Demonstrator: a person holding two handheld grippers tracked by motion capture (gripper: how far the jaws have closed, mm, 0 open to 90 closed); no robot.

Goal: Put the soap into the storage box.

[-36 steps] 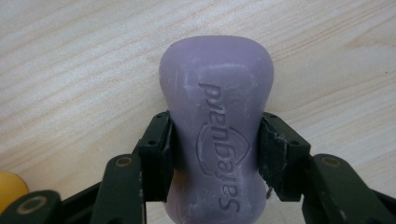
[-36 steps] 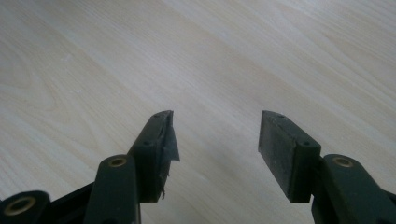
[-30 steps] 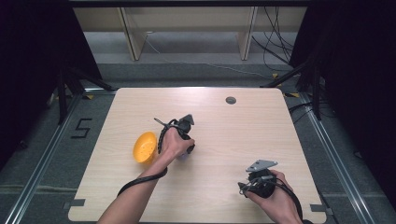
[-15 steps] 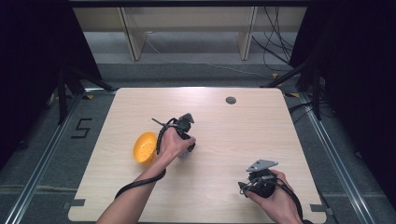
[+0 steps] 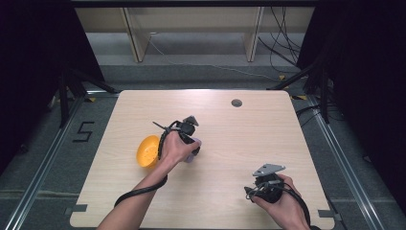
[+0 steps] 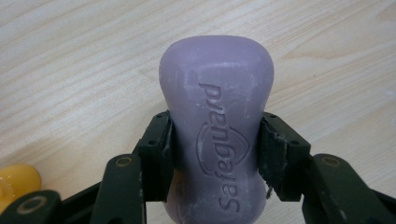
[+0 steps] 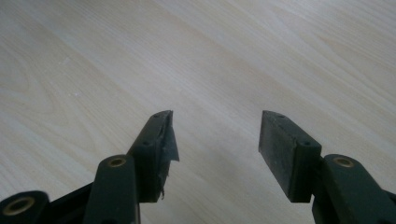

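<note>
Left gripper view: my left claw [image 6: 215, 154] is pinching a purple soap bar [image 6: 217, 121] at its waist, both pads flat against its sides. Embossed on top: "Safeguard" with a shield outline, reading along the bar away from me. Bar sits centre frame over the wood table [image 6: 70, 70]; a bit of the yellow bowl [image 6: 14, 184] shows at lower left.

Right gripper view: my right claw [image 7: 215, 140] is spread, nothing between the pads, bare tabletop beyond. Left pad's lining is frayed at the edge.

High view: right hand [image 5: 280, 201] low at lower right of frame, claw lying near the table's near edge. Left hand [image 5: 177, 148] at centre-left, wrist bent, claw angled down with the soap under it. Yellow bowl just left of that hand, tipped on its side; I can't tell if anything's inside. Floor marking "5" [image 5: 82, 132] at left. Small dark round grommet [image 5: 236, 102] near the table's far edge.
</note>
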